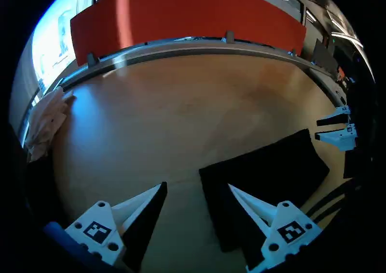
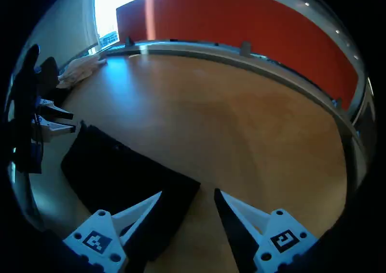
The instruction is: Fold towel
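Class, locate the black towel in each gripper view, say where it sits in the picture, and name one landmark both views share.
Left gripper view: the black towel lies flat on the wooden table, lower right of centre.
Right gripper view: the black towel lies lower left of centre, on the same table.
Shared landmark: the red partition along the table's far edge.

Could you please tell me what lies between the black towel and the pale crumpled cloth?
Only bare wooden tabletop lies between the black towel and the pale crumpled cloth, seen in the left gripper view.
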